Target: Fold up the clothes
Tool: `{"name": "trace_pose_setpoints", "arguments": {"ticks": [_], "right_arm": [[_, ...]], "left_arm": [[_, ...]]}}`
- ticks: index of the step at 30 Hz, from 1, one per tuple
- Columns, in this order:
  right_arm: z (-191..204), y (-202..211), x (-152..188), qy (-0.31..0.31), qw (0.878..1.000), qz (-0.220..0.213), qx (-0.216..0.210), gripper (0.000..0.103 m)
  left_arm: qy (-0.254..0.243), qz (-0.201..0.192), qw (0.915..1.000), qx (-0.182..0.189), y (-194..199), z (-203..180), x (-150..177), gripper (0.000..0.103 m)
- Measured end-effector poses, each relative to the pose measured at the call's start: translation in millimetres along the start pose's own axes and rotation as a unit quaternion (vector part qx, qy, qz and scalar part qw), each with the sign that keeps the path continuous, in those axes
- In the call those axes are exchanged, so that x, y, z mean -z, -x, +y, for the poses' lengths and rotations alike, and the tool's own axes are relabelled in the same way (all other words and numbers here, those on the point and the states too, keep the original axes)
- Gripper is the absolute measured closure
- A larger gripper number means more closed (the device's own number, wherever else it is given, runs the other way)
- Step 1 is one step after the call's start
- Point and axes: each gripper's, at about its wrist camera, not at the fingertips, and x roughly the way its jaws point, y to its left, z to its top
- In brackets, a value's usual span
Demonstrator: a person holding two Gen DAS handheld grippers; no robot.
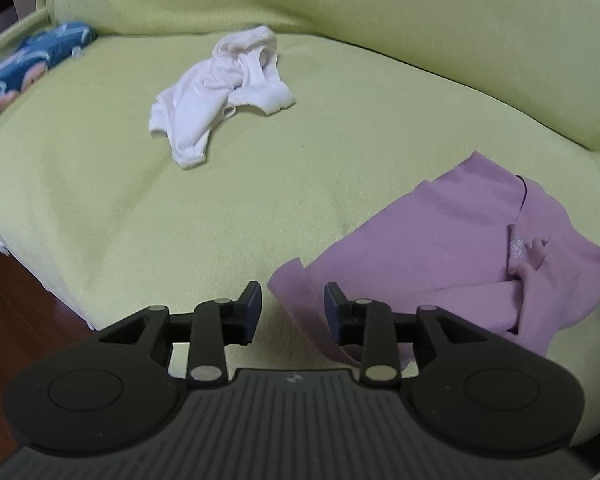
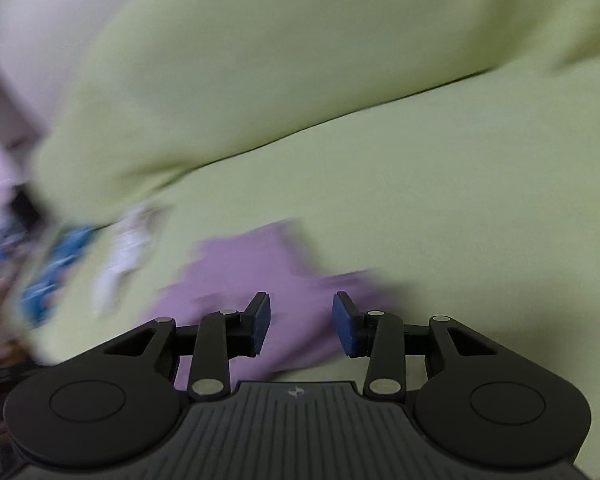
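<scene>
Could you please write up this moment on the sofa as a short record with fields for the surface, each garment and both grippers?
surface: sofa under a light green cover
purple garment: spread loosely, partly folded over itself, nearest the grippers
white garment: crumpled, further back, apart from the purple one
blue patterned fabric: at the sofa's far left edge
left gripper: open, nothing held, at the purple garment's corner
right gripper: open, nothing held, above the purple garment; view blurred
</scene>
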Motion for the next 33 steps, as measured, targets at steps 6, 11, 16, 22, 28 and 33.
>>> {"name": "trace_pose_setpoints", "arguments": {"ticks": [6,11,16,22,28,33], "right_arm": [[22.6,-89.1,9.7,-0.045,0.997,0.063,-0.012,0.061],[40.4,-110.1,18.2,-0.015,0.998,0.064,-0.024,0.101],[9.7,-31.7,15.8,-0.045,0.999,-0.013,-0.011,0.102],[-54.2,89.4,29.8,-0.081,0.986,-0.102,0.105,0.102],[-123.1,122.9,59.5,-0.159,0.963,-0.090,0.196,0.101],[-148.3,98.4,76.4,-0.206,0.956,-0.023,0.207,0.096]], "left_arm": [[0.032,0.036,0.9987,0.015,-35.5,5.8,-3.3,0.073],[0.010,0.036,0.9993,0.009,-38.9,-1.5,-0.6,0.073],[-0.022,-0.006,0.9995,0.023,-6.6,-13.6,-11.9,0.074],[-0.089,-0.031,0.9927,0.076,14.6,-72.7,-34.9,0.073],[-0.192,0.005,0.9702,0.147,-16.4,-183.9,-38.1,0.073],[-0.299,0.015,0.9342,0.195,-37.0,-280.2,-41.3,0.073]]}}
